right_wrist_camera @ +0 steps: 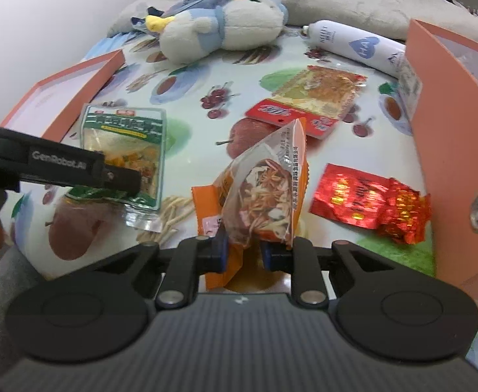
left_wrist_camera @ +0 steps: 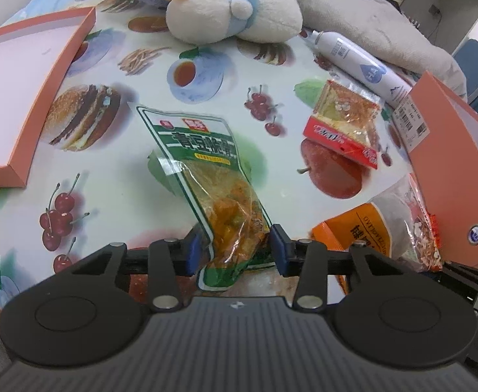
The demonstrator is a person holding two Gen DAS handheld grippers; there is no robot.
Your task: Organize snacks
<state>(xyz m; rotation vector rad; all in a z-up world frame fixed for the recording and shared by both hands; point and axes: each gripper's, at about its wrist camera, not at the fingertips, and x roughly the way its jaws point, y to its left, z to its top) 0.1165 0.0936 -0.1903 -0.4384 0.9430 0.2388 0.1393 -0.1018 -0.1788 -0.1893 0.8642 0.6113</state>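
Both the left gripper (left_wrist_camera: 235, 248) and the right gripper (right_wrist_camera: 242, 248) point steeply downward, jaws seemingly pinched narrow on packets.

Glossy printed oilcloth tablecloth (left_wrist_camera: 114, 170), smooth, faint glare. Green snack bag (left_wrist_camera: 206, 176) centre frame: shiny crinkled plastic film, clear lower half. Orange snack bag (right_wrist_camera: 265, 192): same glossy film, creased. Red foil pouch (right_wrist_camera: 369, 202) lower right: metallic, crumpled, very reflective. Plush toy (left_wrist_camera: 232, 13) top: matt fuzzy cloth. Orange box (left_wrist_camera: 461, 163) right edge: matt smooth cardboard. Spray can (left_wrist_camera: 363, 62): smooth satin white. Left gripper (left_wrist_camera: 235, 248): matt black plastic, ribbed body, blue rubbery pads, shiny metal rivets.
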